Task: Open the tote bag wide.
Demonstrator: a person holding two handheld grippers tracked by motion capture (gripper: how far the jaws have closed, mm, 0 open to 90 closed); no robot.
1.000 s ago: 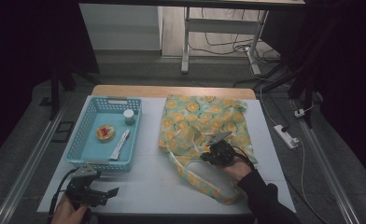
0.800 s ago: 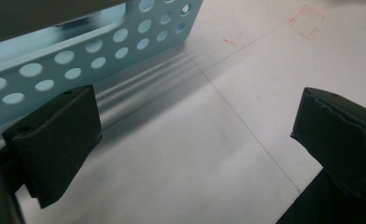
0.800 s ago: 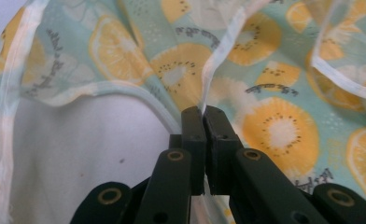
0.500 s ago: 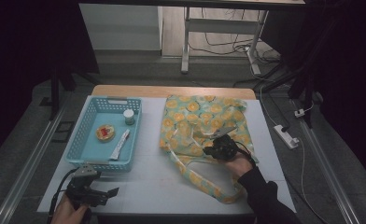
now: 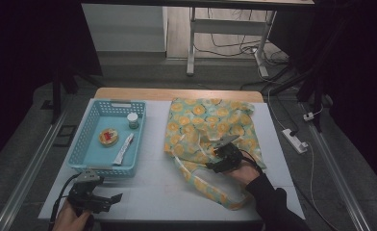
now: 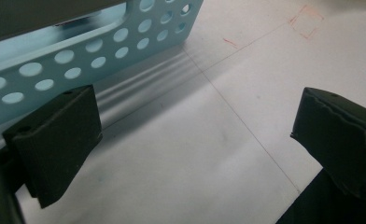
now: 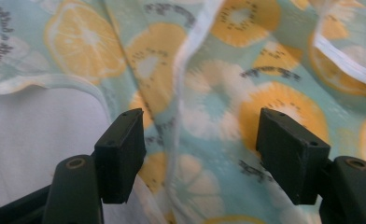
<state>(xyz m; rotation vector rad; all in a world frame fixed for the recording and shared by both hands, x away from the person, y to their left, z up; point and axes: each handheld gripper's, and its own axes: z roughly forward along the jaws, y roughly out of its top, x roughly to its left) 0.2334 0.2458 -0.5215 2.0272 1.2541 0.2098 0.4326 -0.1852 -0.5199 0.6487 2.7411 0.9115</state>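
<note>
When looked down on from the high view:
- Fruit-print cloth (image 5: 201, 120): lies spread on the white bench (image 5: 148, 192), right of the blue basket (image 5: 110, 103) and apart from it, with a looped strap trailing toward the near edge.
- Right tongs (image 5: 220, 156): sit over the near part of the cloth, well right of the basket, carried in a dark-sleeved hand. Have just been opening. Now stand released, pressing on nothing.
- Left tongs (image 5: 113, 198): rest low at the near bench edge, just in front of the basket's near left corner, pointing to the right past it.
- Inside the basket: small jar (image 5: 132, 120) at the far right, round dish (image 5: 108, 136) with something red on it in the middle, white tube (image 5: 123, 149) just right of the dish.

When followed along the left gripper view:
- Left tongs (image 6: 195, 135): stand released, wide apart, gripping nothing, with bare bench (image 6: 246, 70) between them.
- Basket (image 6: 78, 51): rises with its perforated wall just beyond the left-hand pad. Cannot tell whether pad and wall touch.

When followed along the right gripper view:
- Right tongs (image 7: 200, 149): gape over the cloth (image 7: 274, 107), with folds of orange-slice print and a white hem lying between the pads but clear of both, so nothing is grasped.
- Bench (image 7: 41, 130): shows bare beyond the cloth's edge, next to the left-hand pad.
</note>
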